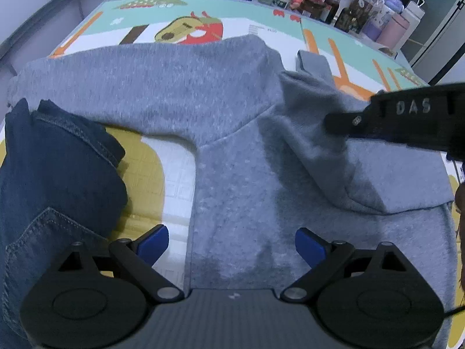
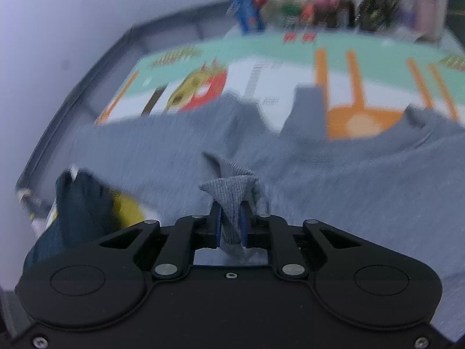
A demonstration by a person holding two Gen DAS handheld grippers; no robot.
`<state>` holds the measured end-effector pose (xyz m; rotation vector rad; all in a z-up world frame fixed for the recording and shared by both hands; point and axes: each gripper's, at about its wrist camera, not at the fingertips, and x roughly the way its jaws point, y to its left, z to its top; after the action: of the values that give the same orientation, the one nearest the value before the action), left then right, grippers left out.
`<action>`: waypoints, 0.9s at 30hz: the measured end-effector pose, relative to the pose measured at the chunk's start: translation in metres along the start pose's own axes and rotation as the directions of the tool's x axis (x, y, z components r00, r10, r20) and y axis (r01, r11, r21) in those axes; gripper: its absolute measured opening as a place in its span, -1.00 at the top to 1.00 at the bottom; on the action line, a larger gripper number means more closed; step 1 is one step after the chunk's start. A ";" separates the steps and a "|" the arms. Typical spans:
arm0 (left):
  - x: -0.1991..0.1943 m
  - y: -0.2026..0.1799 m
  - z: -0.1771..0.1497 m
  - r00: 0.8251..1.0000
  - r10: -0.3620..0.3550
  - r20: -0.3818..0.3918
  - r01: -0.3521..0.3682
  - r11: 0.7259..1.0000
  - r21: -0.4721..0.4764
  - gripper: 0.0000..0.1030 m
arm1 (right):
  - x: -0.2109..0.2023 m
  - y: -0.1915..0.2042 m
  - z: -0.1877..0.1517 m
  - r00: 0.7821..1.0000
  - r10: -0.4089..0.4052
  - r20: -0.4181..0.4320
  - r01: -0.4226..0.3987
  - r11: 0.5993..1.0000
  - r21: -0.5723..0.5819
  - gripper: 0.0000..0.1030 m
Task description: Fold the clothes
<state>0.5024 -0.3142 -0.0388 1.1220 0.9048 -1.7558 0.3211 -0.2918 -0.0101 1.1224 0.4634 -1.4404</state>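
Left tool (image 1: 231,245) hangs spread over the fleecy grey sweatshirt (image 1: 226,110), which lies flat on a cartoon-printed mat (image 1: 261,29); right tool (image 2: 231,226) pinches a ribbed grey cuff (image 2: 232,192) above it. Stitched dark denim (image 1: 58,168) sits crumpled just beside the sweatshirt.

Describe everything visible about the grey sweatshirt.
The sweatshirt is heather-grey fleece, lying spread across a colourful printed mat, rumpled rather than flat. A ribbed cuff is pinched between the right claw's blue pads. One sleeve lies folded over the body. The left claw hovers open above it. Dark jeans overlap its left edge.
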 end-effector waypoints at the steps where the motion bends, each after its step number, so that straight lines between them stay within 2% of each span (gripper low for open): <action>1: 0.001 0.000 -0.001 1.000 0.001 -0.005 -0.001 1.000 0.000 -0.86 | 0.005 0.001 -0.003 0.999 0.018 -0.039 -0.017 1.000 0.007 0.62; 3: 0.003 0.000 -0.001 1.000 0.002 -0.012 -0.002 1.000 0.002 -0.86 | 0.009 0.003 -0.007 0.995 0.053 -0.089 -0.051 0.998 0.020 0.60; 5: 0.004 0.000 -0.001 1.000 0.005 -0.013 -0.005 1.000 0.002 -0.86 | 0.003 0.004 -0.007 0.994 0.073 -0.075 -0.072 0.997 0.019 0.56; 7: 0.005 0.000 0.000 1.000 0.004 -0.013 -0.004 1.000 0.001 -0.86 | -0.009 0.002 -0.005 0.995 0.090 -0.048 -0.089 0.996 0.024 0.30; 8: 0.005 -0.001 0.001 1.000 0.000 -0.012 0.000 1.000 0.002 -0.86 | -0.016 0.001 -0.003 0.995 0.098 -0.030 -0.097 0.995 0.029 0.25; 11: 0.007 -0.005 0.007 1.000 -0.014 -0.012 0.014 1.000 -0.001 -0.86 | -0.040 -0.009 0.003 0.993 0.113 0.021 -0.113 0.993 0.032 0.23; 15: 0.011 -0.011 0.012 1.000 -0.008 -0.011 0.008 1.000 0.007 -0.86 | -0.062 -0.036 0.003 0.998 0.010 0.069 -0.013 0.999 0.044 0.22; 18: 0.018 -0.010 0.018 1.000 -0.007 -0.014 0.007 1.000 -0.014 -0.86 | -0.068 -0.075 -0.001 0.996 -0.059 0.060 0.051 0.991 0.126 0.22; 22: 0.028 0.002 0.028 0.999 -0.047 -0.018 0.045 0.994 -0.097 -0.86 | -0.076 -0.133 -0.012 0.988 -0.146 0.044 0.130 0.956 0.264 0.23; 27: 0.037 0.013 0.042 0.995 -0.088 -0.038 0.081 0.984 -0.158 -0.86 | -0.087 -0.203 -0.036 0.975 -0.219 0.024 0.189 0.886 0.423 0.23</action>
<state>0.4915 -0.3658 -0.0604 1.0382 1.1120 -1.7006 0.1341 -0.1699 -0.0192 1.3871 0.2273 -1.8172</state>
